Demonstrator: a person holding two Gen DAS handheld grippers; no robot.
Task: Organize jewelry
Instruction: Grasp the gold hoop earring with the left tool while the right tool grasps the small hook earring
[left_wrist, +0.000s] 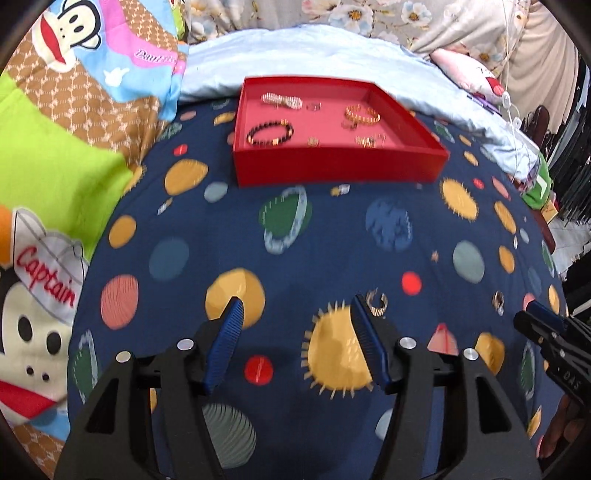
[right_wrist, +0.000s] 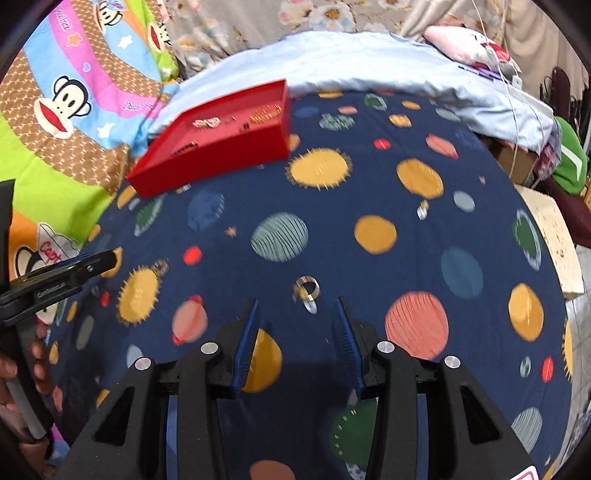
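A red tray (left_wrist: 332, 164) sits on the navy planet-print bedspread and holds several bracelets and rings, among them a black bead bracelet (left_wrist: 269, 133) and a gold bangle (left_wrist: 362, 113). The tray also shows in the right wrist view (right_wrist: 221, 158). My left gripper (left_wrist: 295, 306) is open and empty; a gold ring (left_wrist: 376, 301) lies just right of its right fingertip. My right gripper (right_wrist: 297, 304) is open, with a second gold ring (right_wrist: 307, 288) lying just beyond its fingertips. That ring also shows in the left wrist view (left_wrist: 498, 300). The first ring also shows in the right wrist view (right_wrist: 160, 266).
The right gripper body (left_wrist: 554, 343) shows at the right edge of the left wrist view; the left gripper (right_wrist: 59, 277) shows at the left edge of the right wrist view. A monkey-print quilt (left_wrist: 66, 122) lies left, a light blue blanket (left_wrist: 314, 51) behind the tray.
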